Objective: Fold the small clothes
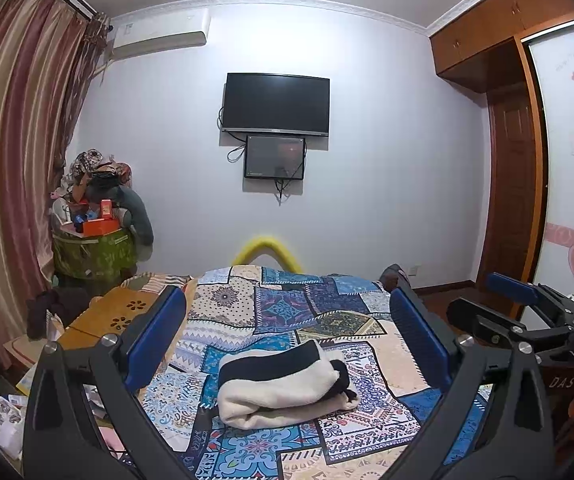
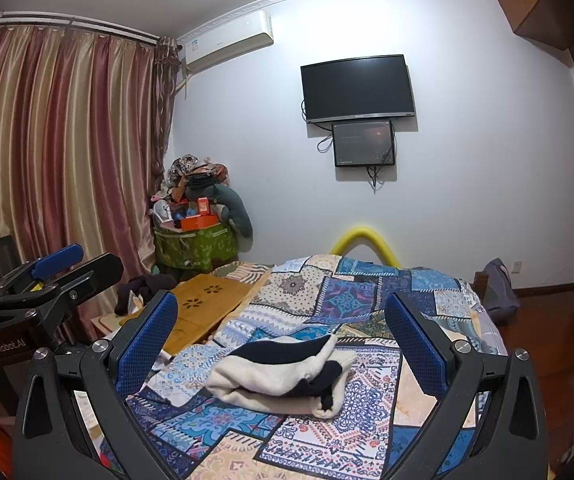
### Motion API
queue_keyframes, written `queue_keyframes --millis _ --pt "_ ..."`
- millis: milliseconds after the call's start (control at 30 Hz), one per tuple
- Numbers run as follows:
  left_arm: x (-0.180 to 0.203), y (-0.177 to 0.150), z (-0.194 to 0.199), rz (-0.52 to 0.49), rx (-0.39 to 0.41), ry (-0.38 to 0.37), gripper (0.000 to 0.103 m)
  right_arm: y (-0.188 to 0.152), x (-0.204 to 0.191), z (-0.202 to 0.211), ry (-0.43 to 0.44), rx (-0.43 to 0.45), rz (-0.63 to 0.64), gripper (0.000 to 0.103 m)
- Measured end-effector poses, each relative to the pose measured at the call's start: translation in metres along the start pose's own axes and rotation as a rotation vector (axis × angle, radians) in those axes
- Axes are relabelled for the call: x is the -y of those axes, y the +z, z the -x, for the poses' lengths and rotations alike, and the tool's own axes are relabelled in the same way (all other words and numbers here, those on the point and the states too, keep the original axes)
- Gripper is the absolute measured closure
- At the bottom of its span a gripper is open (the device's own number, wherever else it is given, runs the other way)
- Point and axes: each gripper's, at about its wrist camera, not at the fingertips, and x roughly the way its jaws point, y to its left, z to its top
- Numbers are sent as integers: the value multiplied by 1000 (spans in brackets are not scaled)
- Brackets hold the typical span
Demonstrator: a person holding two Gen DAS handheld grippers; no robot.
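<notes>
A small cream-and-black fleece garment (image 1: 287,386) lies folded into a compact bundle on the patchwork bedspread (image 1: 319,312). It also shows in the right wrist view (image 2: 283,378). My left gripper (image 1: 283,320) is open and empty, held above and just short of the bundle, with its blue pads wide apart. My right gripper (image 2: 281,320) is open and empty too, hovering over the near side of the bundle. The right gripper also shows at the right edge of the left wrist view (image 1: 527,304), and the left gripper at the left edge of the right wrist view (image 2: 51,276).
A wooden lap desk (image 2: 203,300) lies on the bed's left side. A green hamper piled with clothes and boxes (image 2: 195,244) stands by the striped curtain (image 2: 59,160). A TV (image 2: 357,88) hangs on the far wall. A bag (image 2: 499,288) sits right of the bed.
</notes>
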Motion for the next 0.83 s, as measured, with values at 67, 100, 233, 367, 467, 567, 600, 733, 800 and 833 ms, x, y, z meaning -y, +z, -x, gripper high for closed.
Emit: queue_keyframes --millis 67,100,233,367,467,567,600,733,800,833 --pt "0 0 -1 -1 0 -5 0 1 0 1 -2 1 2 0" --pt "1 -1 0 -2 -2 -6 0 0 0 0 -2 1 1 0" --pt "2 -1 -1 2 -4 -14 0 2 1 0 0 -1 -4 0" --pt "2 -2 -2 17 -12 -18 0 2 0 0 -1 0 -4 0" --pt "2 -1 -2 17 -12 -17 0 2 1 0 0 0 -5 0" --pt "2 -2 -3 14 -15 -22 0 3 1 1 -1 1 -4 0" --pt "3 -2 -3 12 -17 -24 0 3 1 1 -1 0 -5 0" --pt "4 -4 -5 0 -24 -25 0 4 1 0 2 -4 -11 0" --pt "5 -4 -5 -4 -26 -25 0 4 1 0 3 -5 -10 0" --pt "5 -4 -6 -4 -27 -24 0 3 1 1 2 -6 -11 0"
